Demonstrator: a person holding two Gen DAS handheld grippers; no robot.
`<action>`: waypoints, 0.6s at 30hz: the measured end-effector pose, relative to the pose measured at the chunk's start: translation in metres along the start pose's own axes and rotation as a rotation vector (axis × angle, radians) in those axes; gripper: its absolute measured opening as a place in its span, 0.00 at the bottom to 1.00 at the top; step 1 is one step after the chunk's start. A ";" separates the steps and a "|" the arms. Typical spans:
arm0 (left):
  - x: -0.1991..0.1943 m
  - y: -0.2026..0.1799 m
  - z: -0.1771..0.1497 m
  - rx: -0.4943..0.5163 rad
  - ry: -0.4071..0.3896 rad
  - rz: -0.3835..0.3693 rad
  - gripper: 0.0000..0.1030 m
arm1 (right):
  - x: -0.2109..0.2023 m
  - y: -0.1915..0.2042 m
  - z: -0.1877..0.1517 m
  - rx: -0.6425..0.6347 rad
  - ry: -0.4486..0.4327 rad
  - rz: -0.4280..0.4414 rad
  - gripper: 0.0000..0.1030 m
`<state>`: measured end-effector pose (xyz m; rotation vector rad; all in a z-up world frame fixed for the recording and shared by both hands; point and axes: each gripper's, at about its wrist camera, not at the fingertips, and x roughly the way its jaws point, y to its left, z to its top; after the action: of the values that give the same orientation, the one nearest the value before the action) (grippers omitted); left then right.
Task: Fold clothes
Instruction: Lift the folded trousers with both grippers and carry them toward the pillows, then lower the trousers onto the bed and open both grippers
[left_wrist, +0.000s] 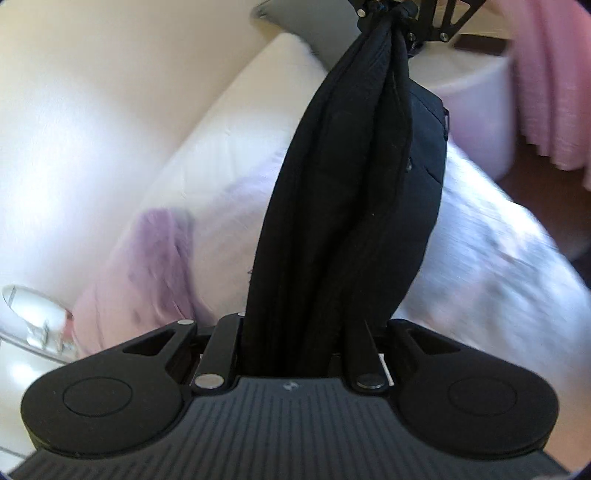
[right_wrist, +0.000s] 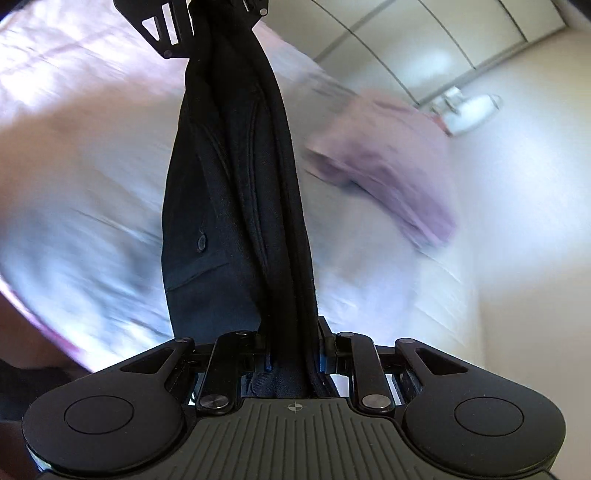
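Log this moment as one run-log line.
left hand-held gripper: shut on black garment | right hand-held gripper: shut on black garment | garment stretched between them, above bed

Bed (left_wrist: 498, 266) with pale lilac sheet, brightly lit in patches. Purple pillow (right_wrist: 388, 170) lies on it near the cream wall (left_wrist: 74, 110). Pink curtain (left_wrist: 554, 74) hangs beyond the bed's far side, over dark floor (left_wrist: 532, 177). White wardrobe doors (right_wrist: 424, 44) stand past the pillow.

light: bright daylight, walls blown out | blur: background motion-smeared | edges: fisheye curve, dark corners
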<state>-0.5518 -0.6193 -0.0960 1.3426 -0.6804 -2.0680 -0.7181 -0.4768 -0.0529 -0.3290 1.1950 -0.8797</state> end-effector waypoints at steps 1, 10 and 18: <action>0.022 0.011 0.011 0.005 -0.002 0.024 0.15 | 0.017 -0.022 -0.011 0.004 -0.004 -0.030 0.19; 0.212 -0.039 -0.007 0.001 0.110 -0.052 0.15 | 0.185 -0.048 -0.090 0.059 0.041 -0.051 0.19; 0.250 -0.102 -0.046 -0.025 0.229 -0.138 0.28 | 0.235 0.027 -0.127 0.061 0.073 0.116 0.29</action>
<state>-0.6111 -0.7278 -0.3400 1.6207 -0.4725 -1.9780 -0.7991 -0.6058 -0.2740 -0.1780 1.2394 -0.8305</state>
